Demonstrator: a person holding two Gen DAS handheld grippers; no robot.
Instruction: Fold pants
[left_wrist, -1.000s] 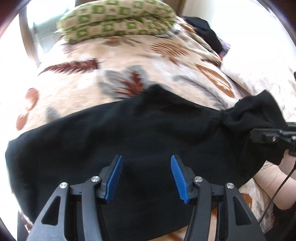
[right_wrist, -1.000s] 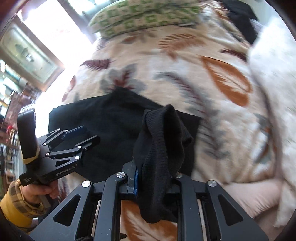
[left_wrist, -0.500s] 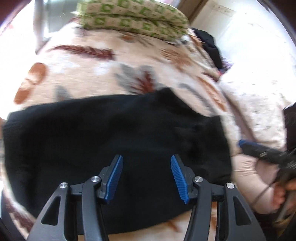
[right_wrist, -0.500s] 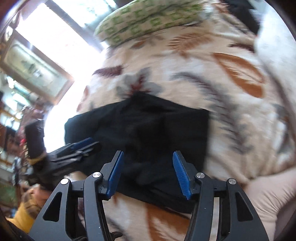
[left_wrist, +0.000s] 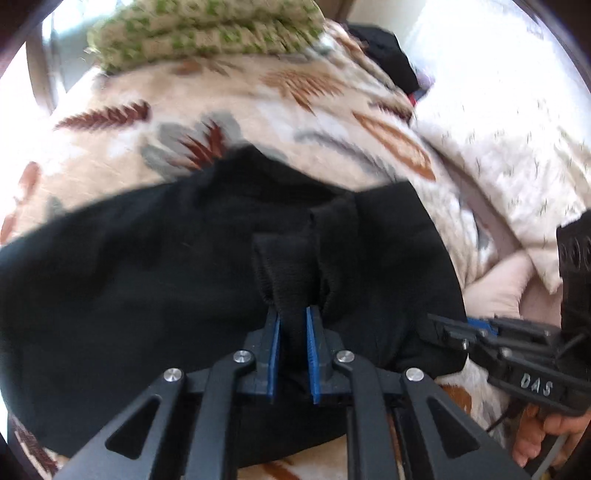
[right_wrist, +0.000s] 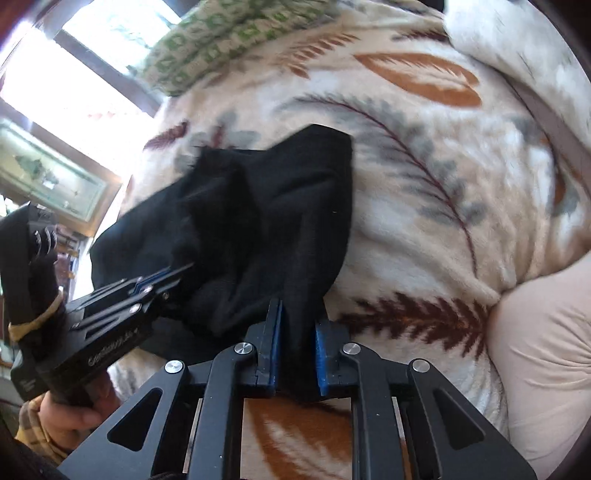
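Leaf-print blanket (right_wrist: 424, 177) under black pants (left_wrist: 147, 288)

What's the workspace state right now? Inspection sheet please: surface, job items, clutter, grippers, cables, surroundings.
Surface: bed under a leaf-print blanket.
Job's things: black pants lying across the blanket, near edge bunched and lifted.
Clutter: green-patterned pillow at the far end; dark garment far right; white quilt on the right.
Grippers: left gripper shut on a fold of pants; right gripper shut on the pants' edge.
Cables: thin dark cable below the right gripper.
Surroundings: bright window; glass cabinet.
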